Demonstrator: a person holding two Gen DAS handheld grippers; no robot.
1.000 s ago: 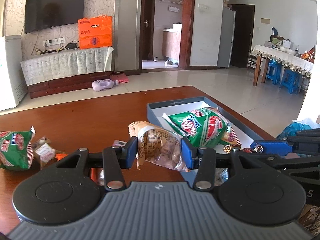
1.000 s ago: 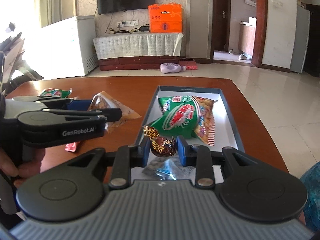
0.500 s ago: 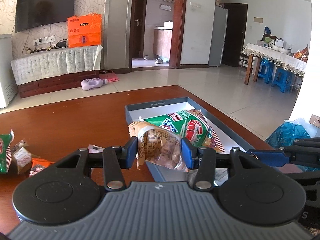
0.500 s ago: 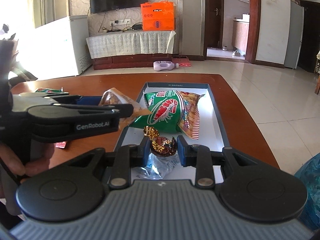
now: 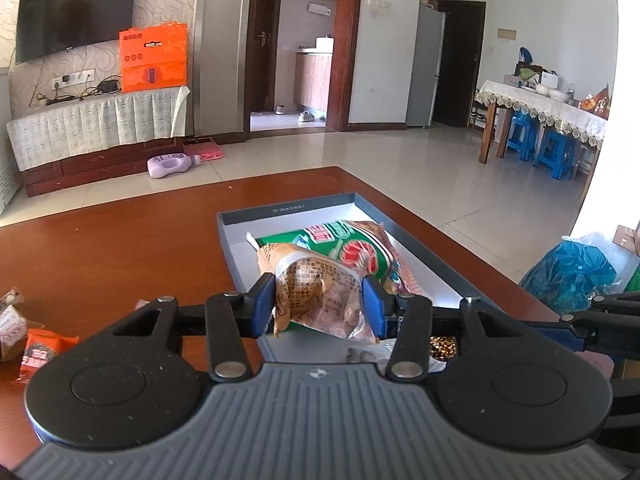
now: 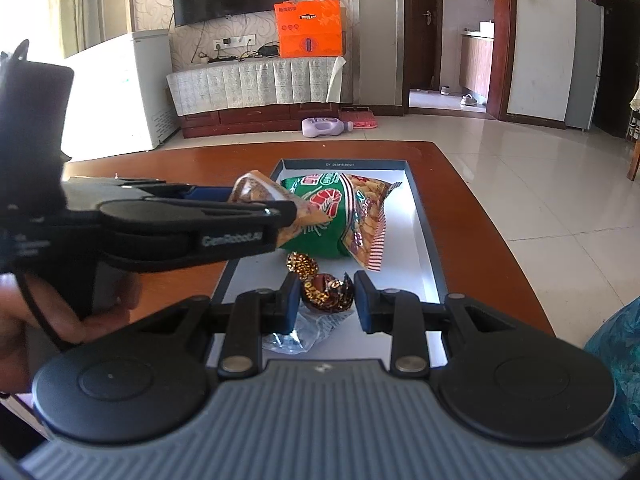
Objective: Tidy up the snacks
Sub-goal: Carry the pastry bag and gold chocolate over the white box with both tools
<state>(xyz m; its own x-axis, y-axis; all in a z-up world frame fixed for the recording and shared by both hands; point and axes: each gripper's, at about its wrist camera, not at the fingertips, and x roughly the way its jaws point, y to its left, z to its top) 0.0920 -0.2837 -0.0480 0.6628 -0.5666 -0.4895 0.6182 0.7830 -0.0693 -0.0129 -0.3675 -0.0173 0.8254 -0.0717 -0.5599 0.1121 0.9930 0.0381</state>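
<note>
Blue fingers (image 5: 262, 308) of the left gripper (image 5: 318, 304) are seen pinched on a tan printed snack bag (image 5: 320, 292), which is held in the air, squeezed from both sides, over the near left part of the grey tray (image 5: 288, 209). Left of it, on the brown tabletop (image 5: 120, 248), an orange packet (image 5: 42, 354) and another small wrapped snack (image 5: 10, 320) are left lying, well apart from the tray. Straight ahead of the held bag, a green shrimp-chip bag (image 6: 332, 208) is laid in the tray with its long axis slanting across the tray's width, and a red-striped bag (image 6: 370, 220) is tucked just beside it on the right. Further right, the right gripper (image 6: 326, 298) is seen with its fingers (image 6: 366, 300) parted slightly, a gap showing on either side of a brown-and-gold foil candy (image 6: 326, 290); whether the candy rests on the tray floor or on the clear wrapper (image 6: 304, 328) beneath cannot be told. It is judged that the tan bag need only be lowered and released, as free tray floor lies directly below the left fingers, nearer than the green bag.
</note>
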